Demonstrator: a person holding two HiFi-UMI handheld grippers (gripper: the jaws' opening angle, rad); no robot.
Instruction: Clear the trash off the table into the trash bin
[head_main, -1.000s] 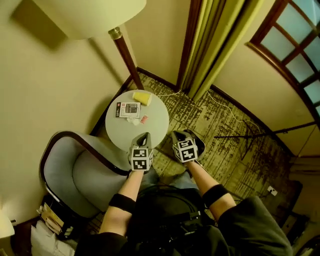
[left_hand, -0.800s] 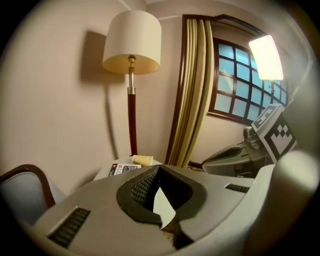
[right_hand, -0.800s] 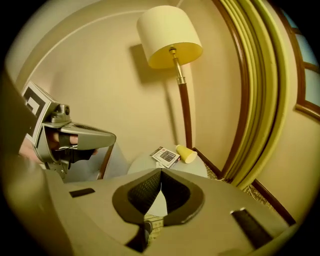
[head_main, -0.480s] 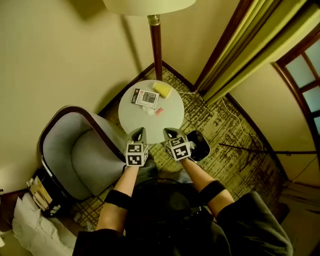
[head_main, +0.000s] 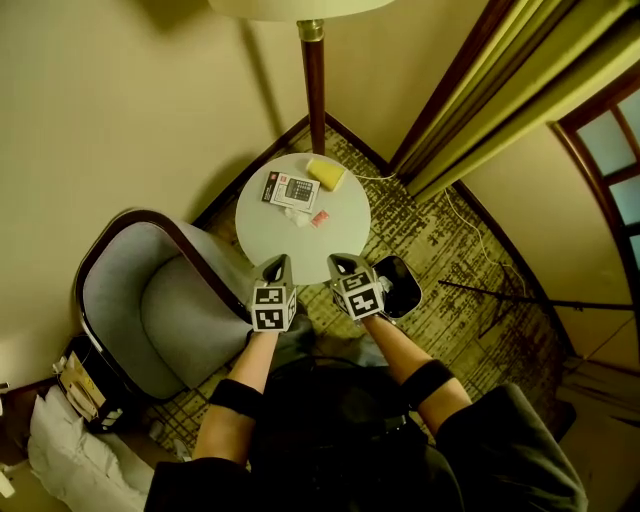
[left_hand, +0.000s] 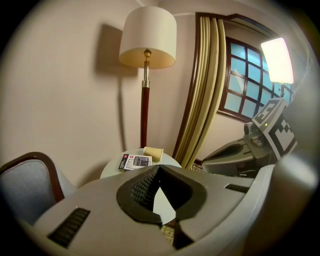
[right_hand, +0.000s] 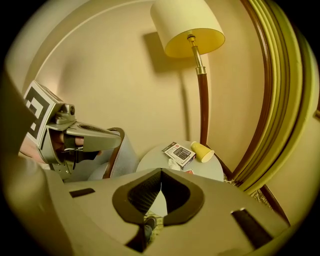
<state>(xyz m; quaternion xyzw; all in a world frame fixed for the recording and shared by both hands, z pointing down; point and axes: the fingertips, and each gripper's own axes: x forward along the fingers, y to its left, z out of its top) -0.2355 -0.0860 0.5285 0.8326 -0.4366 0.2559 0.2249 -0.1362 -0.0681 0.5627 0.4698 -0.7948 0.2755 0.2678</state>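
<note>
Both grippers hover side by side above the near edge of the small round table (head_main: 262, 232), each with its jaws pressed together and nothing between them. The left gripper (head_main: 279, 263) is over the rim next to the armchair (head_main: 150, 315), and the right gripper (head_main: 342, 263) is just beside it, nearer the dark trash bin (head_main: 404, 289) on the patterned carpet (head_main: 470, 270) to the table's right. The trash sits at the table's far side, well apart from both grippers. A yellow paper cup (head_main: 326, 173) lies tipped on its side, touching or almost touching a flat calculator pack (head_main: 290, 190). Just in front of the pack are a crumpled white scrap (head_main: 297, 214) and a small red wrapper (head_main: 320, 219) — close together. A floor lamp (head_main: 314, 85) rises behind the table against the wall, and yellow-green curtains (head_main: 490, 90) hang to its right.
</note>
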